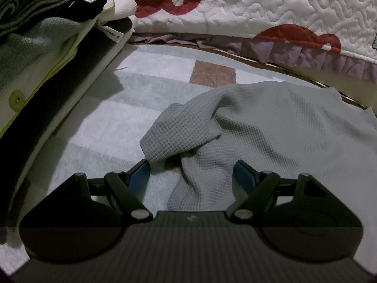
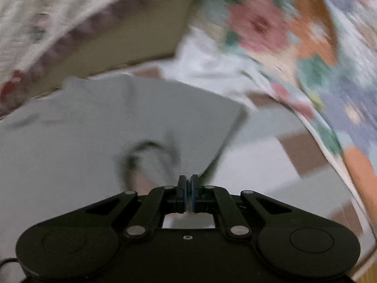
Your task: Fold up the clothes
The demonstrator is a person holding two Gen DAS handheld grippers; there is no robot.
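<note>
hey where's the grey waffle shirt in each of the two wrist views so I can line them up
Left wrist: the grey waffle shirt fills the centre and right, a bunched sleeve lying between the open left tongs.
Right wrist: it spreads over the left and centre, blurred; the right tongs are shut on its near edge.
Shared landmark: the quilt's purple ruffle beyond the shirt.

Shirt spread on a rug beside a bed, seen from two handheld grippers.

The shirt (image 1: 271, 127) lies on the rug (image 1: 99, 122), its sleeve (image 1: 179, 127) folded back toward the left gripper (image 1: 192, 174), whose jaws stand apart on either side of a bunched fold. A stack of folded clothes (image 1: 40, 54) sits left of the shirt. The quilt (image 1: 271, 9) hangs behind. The right gripper (image 2: 188, 184) pinches the shirt's near corner; a flowered blanket (image 2: 294, 37) lies right.
</note>
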